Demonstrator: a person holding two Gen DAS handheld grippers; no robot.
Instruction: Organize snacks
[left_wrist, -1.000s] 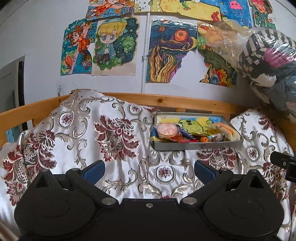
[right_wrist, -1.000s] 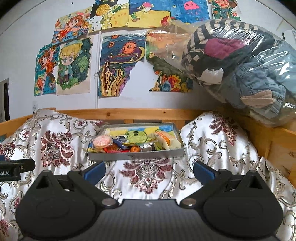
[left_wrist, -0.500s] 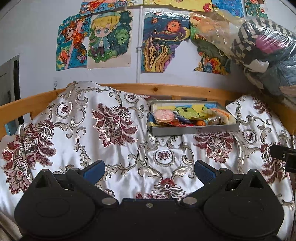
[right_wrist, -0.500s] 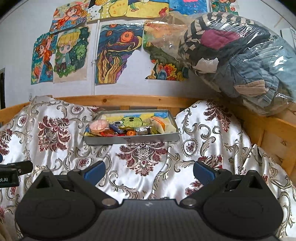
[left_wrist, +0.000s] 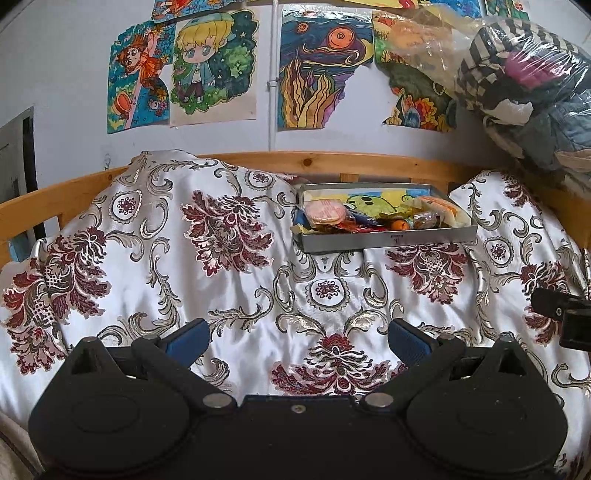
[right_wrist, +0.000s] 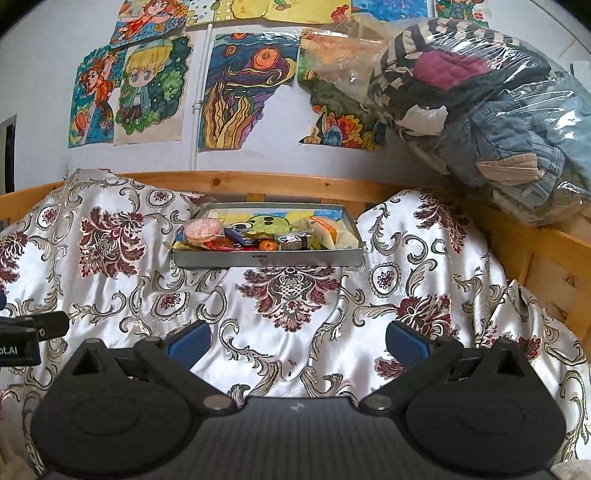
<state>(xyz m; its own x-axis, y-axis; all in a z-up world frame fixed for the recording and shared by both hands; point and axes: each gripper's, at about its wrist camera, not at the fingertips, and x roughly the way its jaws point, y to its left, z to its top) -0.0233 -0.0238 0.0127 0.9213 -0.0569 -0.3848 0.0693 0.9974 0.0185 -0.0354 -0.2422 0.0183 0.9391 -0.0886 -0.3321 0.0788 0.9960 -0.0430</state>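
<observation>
Two sets of tongs hang above a patterned bedspread (left_wrist: 258, 295), each with its blue-padded fingers spread wide apart and nothing between them. Left gripper (left_wrist: 298, 338): centred over the near part of the bedspread, clear of the cloth; the black body of the other tool shows at its right margin. Right gripper (right_wrist: 297, 338): likewise empty, over the folds nearer the right side of the bed. Beyond both, toward the far edge of the bed and just before the wooden rail (right_wrist: 258, 184), rests a shallow metal tray (left_wrist: 388, 240), well apart from either tool. The tray holds the snacks (right_wrist: 258, 238) in a loose heap: a round pink packet (left_wrist: 325, 212) at its left end, a small orange item (right_wrist: 267, 244) near the front wall, and an orange-and-white packet (right_wrist: 325, 230) at its right end. Coloured drawings (left_wrist: 214, 62) cover the wall behind; a clear bag of clothes (right_wrist: 480, 92) sits at the far right corner.
</observation>
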